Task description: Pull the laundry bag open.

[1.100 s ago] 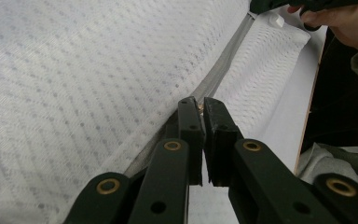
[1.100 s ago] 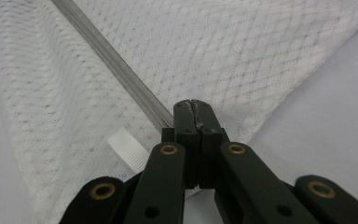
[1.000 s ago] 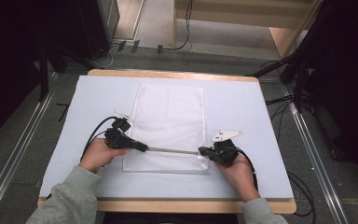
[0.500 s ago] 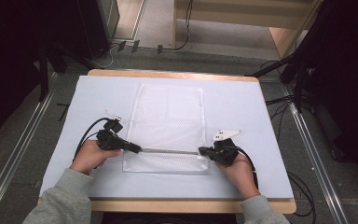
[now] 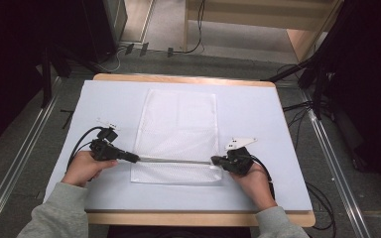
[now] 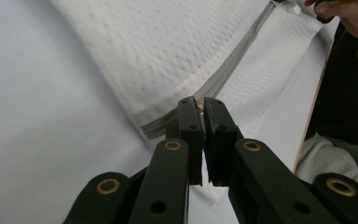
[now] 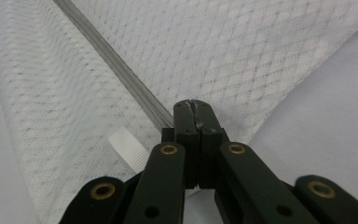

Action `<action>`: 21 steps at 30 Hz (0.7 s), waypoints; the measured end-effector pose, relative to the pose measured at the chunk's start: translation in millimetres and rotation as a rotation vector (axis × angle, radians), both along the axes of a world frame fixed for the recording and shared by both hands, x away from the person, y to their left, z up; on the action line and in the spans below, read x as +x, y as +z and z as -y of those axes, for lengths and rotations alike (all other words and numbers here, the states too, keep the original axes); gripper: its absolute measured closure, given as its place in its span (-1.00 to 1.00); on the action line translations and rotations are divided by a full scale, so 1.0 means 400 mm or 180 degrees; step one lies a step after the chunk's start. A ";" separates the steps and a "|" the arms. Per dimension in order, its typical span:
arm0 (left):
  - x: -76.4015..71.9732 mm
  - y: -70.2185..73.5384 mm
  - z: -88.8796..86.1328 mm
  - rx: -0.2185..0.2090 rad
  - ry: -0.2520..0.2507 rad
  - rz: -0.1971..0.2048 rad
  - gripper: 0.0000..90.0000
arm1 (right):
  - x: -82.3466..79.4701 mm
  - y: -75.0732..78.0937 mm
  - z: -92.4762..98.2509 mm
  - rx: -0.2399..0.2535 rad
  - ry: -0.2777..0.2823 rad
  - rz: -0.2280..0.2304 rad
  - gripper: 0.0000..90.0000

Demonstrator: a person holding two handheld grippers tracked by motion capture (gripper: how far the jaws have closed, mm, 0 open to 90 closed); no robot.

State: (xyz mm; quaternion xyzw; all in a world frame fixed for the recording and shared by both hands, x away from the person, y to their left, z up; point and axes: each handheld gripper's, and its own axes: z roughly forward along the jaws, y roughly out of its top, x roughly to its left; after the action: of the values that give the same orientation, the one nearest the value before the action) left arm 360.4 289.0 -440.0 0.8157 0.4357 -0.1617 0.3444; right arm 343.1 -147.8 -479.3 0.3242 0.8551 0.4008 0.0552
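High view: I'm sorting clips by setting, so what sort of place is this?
Probably a lab or recording workspace, not a home. A wooden table with a pale cover stands between metal floor rails, loose cables trail over the floor, and dark equipment stands on both sides.

High view above table; both gripper views close on mesh bag (image 5: 177, 136)

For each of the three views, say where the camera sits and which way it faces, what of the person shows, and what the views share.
High view: above the near side, facing forward and down on the table; both hands and grey sleeves show.
Left gripper view: rides the left gripper, facing along its jaws at the zipper; the other hand shows far off.
Right gripper view: rides the right gripper, facing the zipper's other end.
Shared: the white mesh bag.
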 end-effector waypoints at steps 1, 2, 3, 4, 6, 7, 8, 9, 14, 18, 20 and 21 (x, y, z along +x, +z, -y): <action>-0.002 0.000 -0.011 0.0011 0.0015 -0.0006 0.96 | 0.000 0.000 0.000 0.0001 0.0001 -0.0004 1.00; -0.005 0.000 -0.018 0.0019 0.0022 0.0003 0.96 | 0.000 0.000 0.000 0.0002 0.0004 -0.0008 1.00; -0.007 -0.001 -0.026 0.0012 0.0050 0.0006 0.96 | 0.000 0.000 0.000 0.0001 0.0005 -0.0007 1.00; -0.009 -0.001 -0.031 0.0000 0.0048 0.0005 0.96 | 0.001 0.000 0.000 0.0001 0.0004 -0.0007 1.00; -0.015 0.000 -0.045 0.0000 0.0053 0.0018 0.96 | 0.001 0.000 0.001 0.0008 0.0009 -0.0014 1.00; -0.017 -0.001 -0.048 -0.0005 0.0053 0.0022 0.96 | 0.002 0.000 0.001 0.0013 0.0013 -0.0017 1.00; -0.020 -0.001 -0.051 -0.0004 0.0055 0.0015 0.96 | 0.002 0.000 0.001 0.0013 0.0015 -0.0018 1.00; -0.021 -0.001 -0.052 0.0000 0.0046 0.0023 0.96 | 0.003 -0.001 0.001 0.0015 0.0025 -0.0009 1.00; -0.025 -0.003 -0.050 0.0042 0.0054 0.0010 0.96 | 0.005 0.000 0.001 0.0011 0.0044 -0.0015 1.00; -0.029 -0.004 -0.048 0.0009 0.0059 0.0038 0.96 | 0.008 0.001 0.003 0.0013 0.0046 -0.0043 1.00; -0.032 -0.001 -0.047 0.0013 0.0026 0.0074 0.95 | 0.009 0.001 0.003 0.0024 0.0038 -0.0074 1.00; -0.033 0.000 -0.048 -0.0006 0.0025 0.0091 0.95 | 0.010 0.001 0.003 0.0033 0.0035 -0.0085 1.00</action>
State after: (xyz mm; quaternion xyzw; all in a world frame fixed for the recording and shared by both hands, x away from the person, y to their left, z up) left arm 347.4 308.1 -440.0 0.8159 0.4338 -0.1490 0.3519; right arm 347.1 -149.0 -478.9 0.3251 0.8554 0.4012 0.0399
